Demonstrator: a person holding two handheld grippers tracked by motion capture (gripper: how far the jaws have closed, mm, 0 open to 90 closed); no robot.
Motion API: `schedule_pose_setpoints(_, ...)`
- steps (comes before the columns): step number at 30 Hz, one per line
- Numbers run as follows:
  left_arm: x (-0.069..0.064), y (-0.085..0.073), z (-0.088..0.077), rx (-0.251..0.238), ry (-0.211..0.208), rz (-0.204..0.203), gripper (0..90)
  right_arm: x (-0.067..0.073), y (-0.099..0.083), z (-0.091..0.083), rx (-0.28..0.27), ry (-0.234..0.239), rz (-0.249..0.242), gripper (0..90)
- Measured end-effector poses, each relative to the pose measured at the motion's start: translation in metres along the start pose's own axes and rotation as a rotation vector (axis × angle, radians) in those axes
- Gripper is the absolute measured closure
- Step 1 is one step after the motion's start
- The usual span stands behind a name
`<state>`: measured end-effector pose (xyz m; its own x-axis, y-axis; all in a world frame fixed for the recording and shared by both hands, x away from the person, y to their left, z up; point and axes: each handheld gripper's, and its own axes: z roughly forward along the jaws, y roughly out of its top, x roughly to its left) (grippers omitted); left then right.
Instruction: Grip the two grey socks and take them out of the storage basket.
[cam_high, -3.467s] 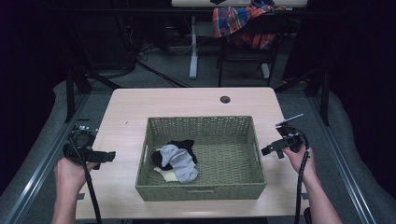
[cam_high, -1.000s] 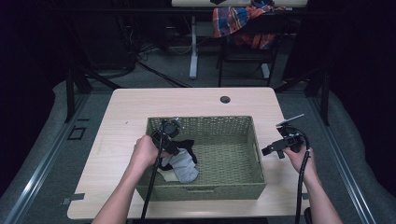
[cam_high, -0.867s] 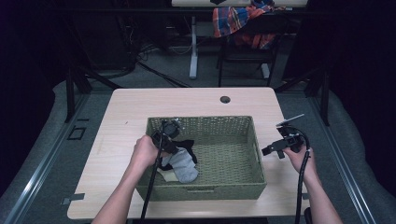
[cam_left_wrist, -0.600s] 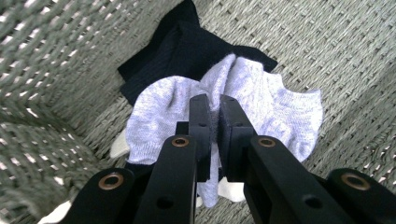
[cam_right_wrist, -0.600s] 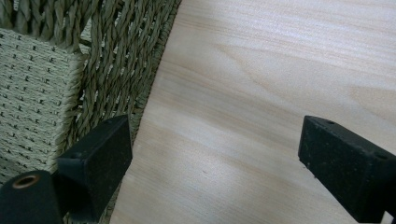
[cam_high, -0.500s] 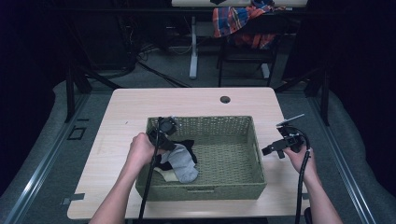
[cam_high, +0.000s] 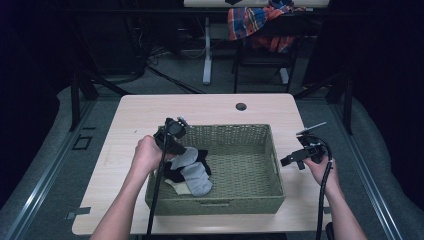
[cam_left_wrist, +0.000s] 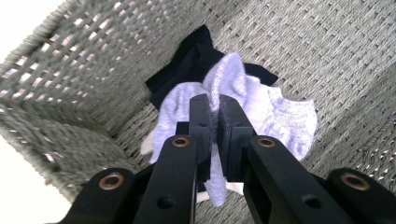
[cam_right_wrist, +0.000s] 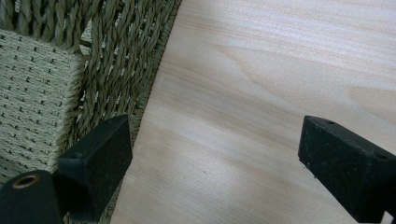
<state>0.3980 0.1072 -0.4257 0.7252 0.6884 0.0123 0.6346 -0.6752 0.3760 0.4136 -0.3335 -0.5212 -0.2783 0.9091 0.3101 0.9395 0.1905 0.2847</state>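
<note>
A rectangular green woven basket (cam_high: 240, 200) stands at the middle of the pale wooden table (cam_high: 210, 107), nearer the table's front edge. In the basket's left half lies a small heap of socks — a light grey sock (cam_high: 194, 172) on top, a black sock (cam_high: 172, 174) under it, and a cream-coloured piece (cam_high: 178, 187) at the bottom of the pile.

The left gripper (cam_left_wrist: 213, 119) reaches in over the basket's left rim, and in the left gripper view its two black jaws are pressed together on a raised fold of the light grey sock (cam_left_wrist: 224, 84), the rest of the sock hanging down onto the black sock (cam_left_wrist: 191, 63).

The right gripper (cam_high: 289, 161) is held just beside the basket's right wall, over bare table near the right edge; in the right gripper view its jaws stand wide apart with nothing between them — only the wood grain and the basket's braided wall (cam_right_wrist: 107, 56).

A small dark round hole (cam_high: 241, 106) sits near the table's back edge.
</note>
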Motion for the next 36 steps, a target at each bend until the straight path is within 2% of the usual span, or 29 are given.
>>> schedule_pose_setpoints(9, 0.003, 0.011, -0.021, -0.01, 0.031, 0.019, 85.5, -0.001, 0.0, -0.001, 0.014, 0.005, -0.013, 9.5)
schedule_pose_setpoints(21, 0.011, 0.025, -0.039, -0.014, 0.06, 0.026, 85.5, -0.001, 0.001, -0.002, 0.015, 0.002, -0.013, 9.6)
schedule_pose_setpoints(25, 0.015, 0.029, -0.043, -0.013, 0.07, 0.025, 85.5, -0.001, 0.001, -0.002, 0.013, 0.003, -0.017, 9.6)
schedule_pose_setpoints(29, 0.019, 0.031, -0.047, -0.012, 0.081, 0.021, 85.5, 0.0, -0.001, 0.0, -0.014, -0.003, 0.005, 9.6)
schedule_pose_setpoints(31, 0.021, 0.032, -0.049, -0.019, 0.088, 0.016, 85.5, -0.002, 0.001, -0.002, 0.018, 0.002, -0.02, 9.6)
schedule_pose_setpoints(36, 0.028, 0.033, -0.058, -0.025, 0.102, 0.005, 85.5, -0.001, 0.001, -0.001, 0.015, 0.002, -0.013, 9.6)
